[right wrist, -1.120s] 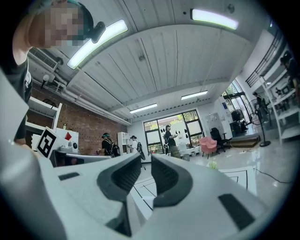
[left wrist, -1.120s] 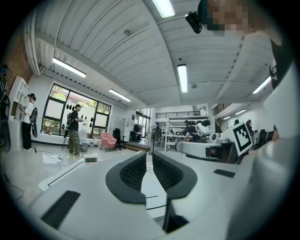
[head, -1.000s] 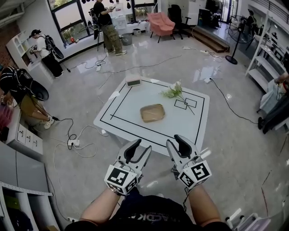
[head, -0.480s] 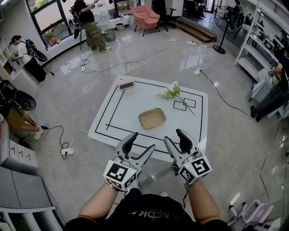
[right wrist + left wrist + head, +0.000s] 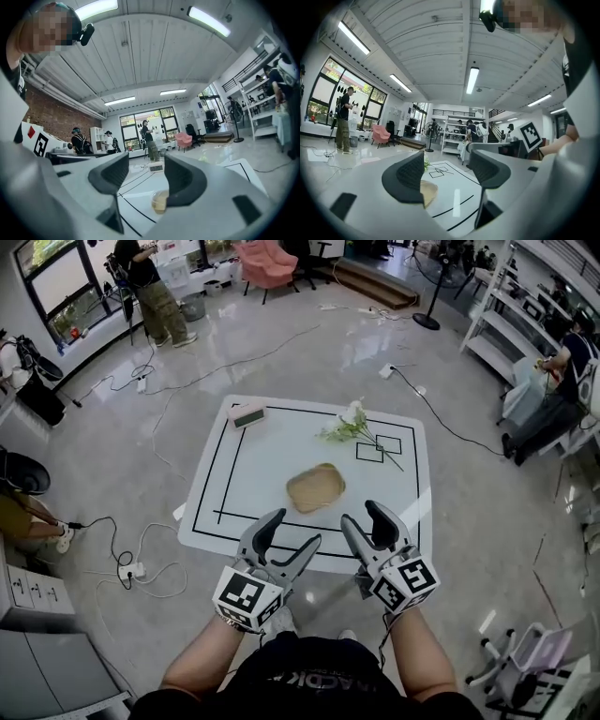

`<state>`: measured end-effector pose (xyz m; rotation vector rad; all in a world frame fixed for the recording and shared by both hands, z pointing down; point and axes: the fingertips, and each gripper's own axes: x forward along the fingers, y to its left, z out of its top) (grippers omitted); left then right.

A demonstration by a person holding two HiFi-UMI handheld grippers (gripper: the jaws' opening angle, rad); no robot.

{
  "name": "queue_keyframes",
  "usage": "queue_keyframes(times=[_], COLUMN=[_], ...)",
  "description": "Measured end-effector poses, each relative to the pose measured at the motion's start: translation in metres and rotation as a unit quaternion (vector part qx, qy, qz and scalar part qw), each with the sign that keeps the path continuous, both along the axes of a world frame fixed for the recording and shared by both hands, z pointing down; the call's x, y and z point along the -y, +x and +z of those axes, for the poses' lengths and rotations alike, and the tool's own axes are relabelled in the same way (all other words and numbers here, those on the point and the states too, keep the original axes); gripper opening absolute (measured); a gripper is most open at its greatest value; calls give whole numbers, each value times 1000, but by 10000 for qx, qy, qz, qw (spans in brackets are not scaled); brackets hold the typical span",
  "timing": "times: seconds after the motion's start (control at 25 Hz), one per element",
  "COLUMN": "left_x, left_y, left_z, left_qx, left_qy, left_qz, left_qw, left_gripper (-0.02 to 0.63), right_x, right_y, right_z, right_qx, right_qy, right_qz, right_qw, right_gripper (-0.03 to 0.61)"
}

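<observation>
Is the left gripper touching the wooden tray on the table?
Apart. The head view shows the left gripper, jaws open, short of the wooden tray, with bare table between them.

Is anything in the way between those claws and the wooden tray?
Nothing visible. The left gripper and right gripper hang open on the near side of the table; only its bare top lies before the wooden tray.
</observation>
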<state>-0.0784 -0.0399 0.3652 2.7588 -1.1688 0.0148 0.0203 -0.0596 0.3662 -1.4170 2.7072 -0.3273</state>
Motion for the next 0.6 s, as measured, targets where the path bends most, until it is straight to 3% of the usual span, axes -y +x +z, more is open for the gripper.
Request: queue_keyframes(times=[0.6], left_x=[12], left_y=[-32], left_z=[4], left_qx=[-59], left_qy=[10], left_qz=[605], left_qw=[9981], left_gripper=[305], right_x=[14], right_y=[-37], right_z=[12], right_qx=[113], right_qy=[-189], right_qz=[536], right_qw=[9983], right_gripper=[221])
